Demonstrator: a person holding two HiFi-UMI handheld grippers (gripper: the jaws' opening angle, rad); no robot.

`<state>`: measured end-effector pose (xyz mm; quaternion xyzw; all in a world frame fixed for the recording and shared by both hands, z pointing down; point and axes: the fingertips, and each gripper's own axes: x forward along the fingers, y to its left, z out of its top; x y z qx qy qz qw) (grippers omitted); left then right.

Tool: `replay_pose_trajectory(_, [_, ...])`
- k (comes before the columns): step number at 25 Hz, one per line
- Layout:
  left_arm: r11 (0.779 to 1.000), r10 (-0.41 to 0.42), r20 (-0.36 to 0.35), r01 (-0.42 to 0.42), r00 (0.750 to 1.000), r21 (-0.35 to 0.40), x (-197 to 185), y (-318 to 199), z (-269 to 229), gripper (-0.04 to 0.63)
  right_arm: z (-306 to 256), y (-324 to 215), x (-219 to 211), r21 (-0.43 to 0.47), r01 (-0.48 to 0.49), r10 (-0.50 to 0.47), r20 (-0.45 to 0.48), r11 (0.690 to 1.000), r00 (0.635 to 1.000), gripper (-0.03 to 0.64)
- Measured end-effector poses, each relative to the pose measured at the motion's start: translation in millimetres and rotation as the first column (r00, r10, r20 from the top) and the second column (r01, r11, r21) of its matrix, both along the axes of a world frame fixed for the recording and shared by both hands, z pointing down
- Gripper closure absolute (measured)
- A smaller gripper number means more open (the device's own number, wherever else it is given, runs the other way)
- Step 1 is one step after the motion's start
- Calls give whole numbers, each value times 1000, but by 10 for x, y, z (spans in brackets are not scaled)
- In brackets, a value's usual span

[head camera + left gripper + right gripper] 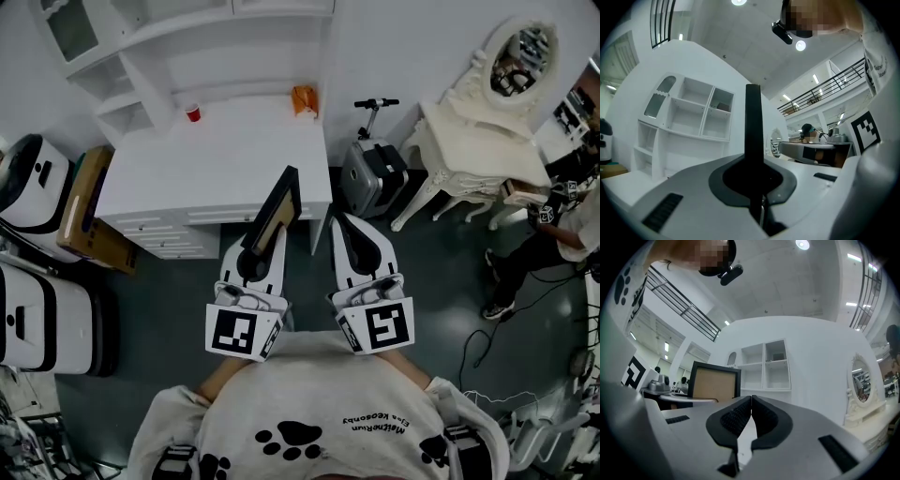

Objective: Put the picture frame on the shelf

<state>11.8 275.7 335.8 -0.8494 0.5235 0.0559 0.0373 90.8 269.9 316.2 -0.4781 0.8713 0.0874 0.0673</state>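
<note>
One step is looking done: the left hand-held gripper [261,251] is clamping the picture frame [278,208] by its edge, holding it above the tabletop's [225,159] near edge. The right hand-held gripper [345,228] is hanging closed and empty. Carrying the frame to the shelf [131,70] is what is remaining.
</note>
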Motion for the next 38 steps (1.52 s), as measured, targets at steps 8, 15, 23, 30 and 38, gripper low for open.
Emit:
replay_pose_trajectory(8, [1000, 16, -9, -17, 1000, -18, -343, -862, 4, 570, 16, -851, -346, -24, -7, 8, 3, 1000, 1000, 583])
replay_pose_trajectory(15, [998, 61, -5, -61, 998, -6, -675, -1641, -76, 571, -62, -1598, -656, -15, -56, 56, 8, 998, 998, 583])
replay_pose_trajectory(23, [991, 137, -4, -137, 991, 10, -934, -2367, -67, 570, -35, -2250, -904, -6, -133, 133, 14, 991, 991, 583])
replay_pose_trajectory(30, [982, 186, -24, -186, 982, -26, -996, -2668, 77, 571, 87, -2544, -979, -42, -168, 169, 11, 985, 986, 583])
replay_pose_trajectory(38, [985, 166, -43, -168, 985, -47, -1166, -2824, 146, 569, 111, -2709, -1175, -52, -138, 139, 4, 989, 990, 583])
